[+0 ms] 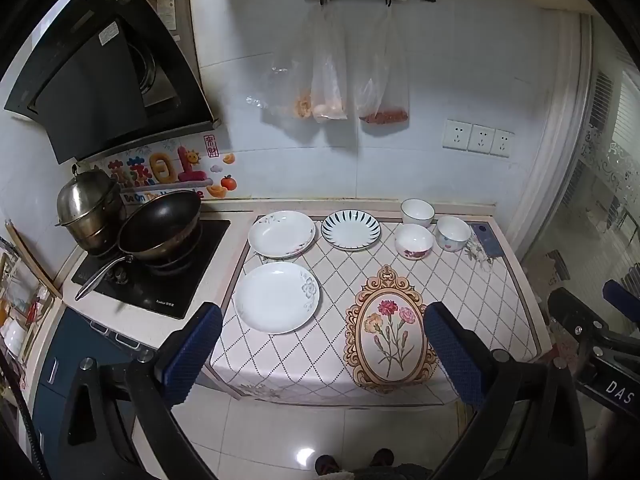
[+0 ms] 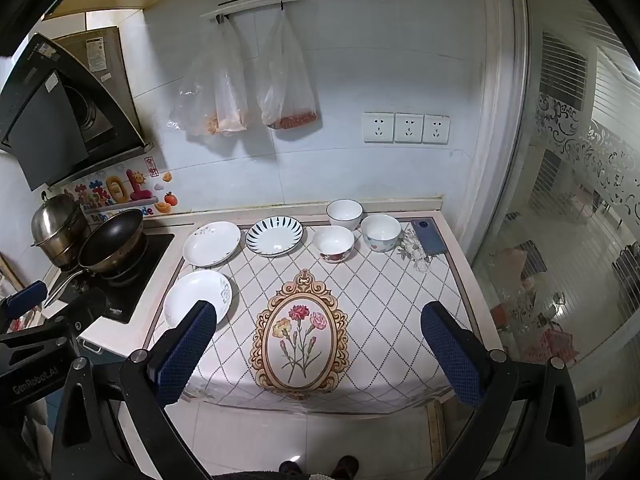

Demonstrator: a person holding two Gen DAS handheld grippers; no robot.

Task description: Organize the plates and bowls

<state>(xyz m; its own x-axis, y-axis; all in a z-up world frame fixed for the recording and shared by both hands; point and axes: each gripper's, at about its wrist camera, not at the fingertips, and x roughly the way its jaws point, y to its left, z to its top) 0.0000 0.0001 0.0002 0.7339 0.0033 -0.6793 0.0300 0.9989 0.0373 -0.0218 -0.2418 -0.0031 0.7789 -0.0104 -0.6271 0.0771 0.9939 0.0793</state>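
On the patterned cloth lie three plates: a white flower-print plate at the near left, a white deep plate behind it, and a blue-striped plate beside that. Three bowls stand at the back right: a plain white bowl, a red-flowered bowl and a pastel-patterned bowl. The same dishes show in the right wrist view, among them the near plate and the striped plate. My left gripper and right gripper hover open before the table's front edge, with nothing between their fingers.
A hob with a black wok and a steel steamer pot sits left of the cloth. A dark phone lies at the cloth's back right corner. Plastic bags hang on the wall. Glass panels stand to the right.
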